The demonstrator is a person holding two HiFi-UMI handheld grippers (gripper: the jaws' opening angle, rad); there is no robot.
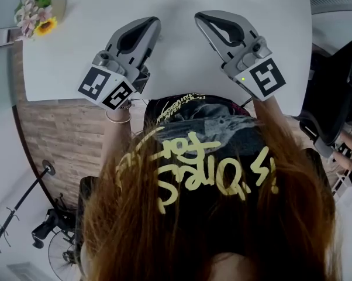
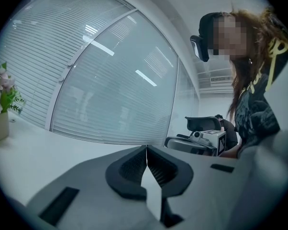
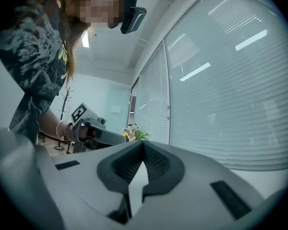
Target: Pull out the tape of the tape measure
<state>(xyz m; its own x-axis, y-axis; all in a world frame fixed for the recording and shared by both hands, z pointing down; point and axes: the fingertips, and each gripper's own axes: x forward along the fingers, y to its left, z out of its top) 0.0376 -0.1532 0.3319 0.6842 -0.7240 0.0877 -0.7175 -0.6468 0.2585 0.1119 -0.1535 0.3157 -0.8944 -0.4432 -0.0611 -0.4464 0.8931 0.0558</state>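
No tape measure shows in any view. In the head view both grippers hang over the near edge of a white table (image 1: 71, 51), tips pointing away from the person. My left gripper (image 1: 155, 21) has its jaws pressed together with nothing between them, and its own view shows the black pads (image 2: 134, 166) meeting along a thin seam. My right gripper (image 1: 200, 16) is shut and empty as well. The left gripper view shows the right gripper (image 2: 201, 141) side-on, and the right gripper view shows the left gripper (image 3: 94, 131) the same way.
A small vase of flowers (image 1: 37, 12) stands at the table's far left corner. Dark office chairs (image 1: 334, 107) sit to the right of the table. A coat stand (image 1: 21, 201) and a fan are on the wooden floor at lower left. Blinds cover glass walls behind the table.
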